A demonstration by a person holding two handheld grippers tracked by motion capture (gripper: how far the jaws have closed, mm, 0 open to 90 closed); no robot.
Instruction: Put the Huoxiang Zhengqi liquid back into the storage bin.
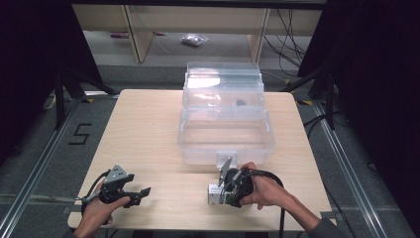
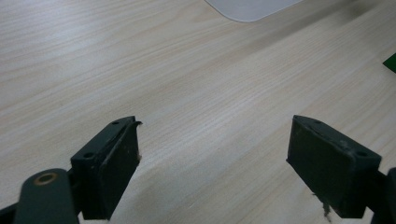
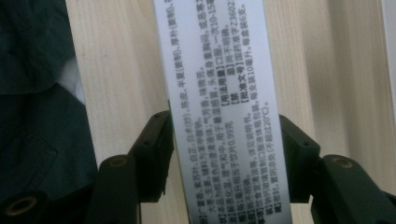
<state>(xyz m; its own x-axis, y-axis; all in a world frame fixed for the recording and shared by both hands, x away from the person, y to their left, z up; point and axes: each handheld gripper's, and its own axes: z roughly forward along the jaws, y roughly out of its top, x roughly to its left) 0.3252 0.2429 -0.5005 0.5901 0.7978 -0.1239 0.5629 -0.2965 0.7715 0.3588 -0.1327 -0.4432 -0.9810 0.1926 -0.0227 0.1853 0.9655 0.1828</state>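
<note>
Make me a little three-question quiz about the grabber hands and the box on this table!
1. True or false: the right gripper has its jaws closed on the white printed box.
2. What lies between the jaws of the left gripper?
A. a box
B. nothing
C. a cable
3. Fill in: the clear plastic bin has its lid ____.

Key:
1. true
2. B
3. open

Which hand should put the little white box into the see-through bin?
The right. Its hand-held gripper already has its pads against the white box, right before the clear bin. The left hand-held gripper sits open over bare table, farther off.
</note>
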